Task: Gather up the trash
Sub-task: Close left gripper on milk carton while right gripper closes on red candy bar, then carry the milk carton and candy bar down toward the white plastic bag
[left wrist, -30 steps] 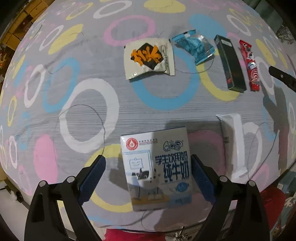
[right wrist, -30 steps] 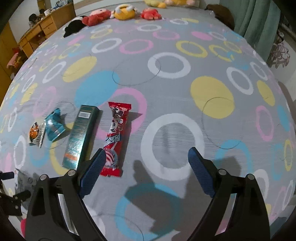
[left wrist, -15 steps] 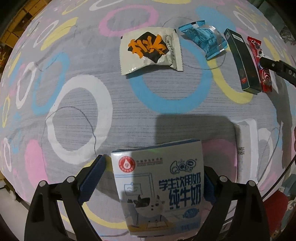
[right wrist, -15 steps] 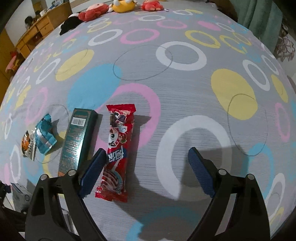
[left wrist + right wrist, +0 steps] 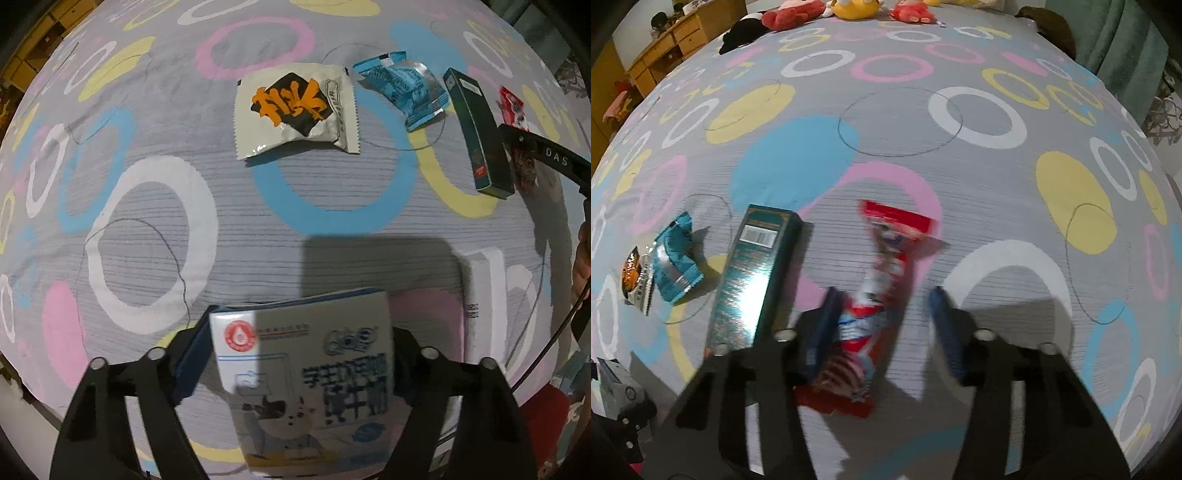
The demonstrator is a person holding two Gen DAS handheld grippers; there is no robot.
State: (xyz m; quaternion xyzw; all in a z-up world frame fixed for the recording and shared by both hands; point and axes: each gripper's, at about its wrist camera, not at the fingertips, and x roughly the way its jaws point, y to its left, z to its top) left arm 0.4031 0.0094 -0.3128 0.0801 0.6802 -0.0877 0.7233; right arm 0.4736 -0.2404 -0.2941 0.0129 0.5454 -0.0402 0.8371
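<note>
A white and blue milk carton (image 5: 306, 369) stands between the fingers of my left gripper (image 5: 301, 325), which points straight down. Its jaws are closing and both pads touch the carton's sides. In the right wrist view a red snack wrapper (image 5: 886, 258) lies on the bedspread between the fingers of my right gripper (image 5: 884, 295). Those jaws are closing too: the left pad touches the wrapper and the right pad stands off it. A dark green box (image 5: 753, 277), a blue wrapper (image 5: 674, 266) and a white packet with orange print (image 5: 295, 114) lie in a row.
Everything lies on a grey bedspread (image 5: 886, 122) with coloured rings. A white box (image 5: 484, 295) lies right of the carton. Plush toys (image 5: 849, 5) line the far edge, with a wooden desk (image 5: 665, 48) at the back left and a green curtain (image 5: 1119, 37) on the right.
My left gripper sank around the milk carton and its jaws narrowed onto it. My right gripper moved down and left over the red wrapper, and its jaws narrowed around it.
</note>
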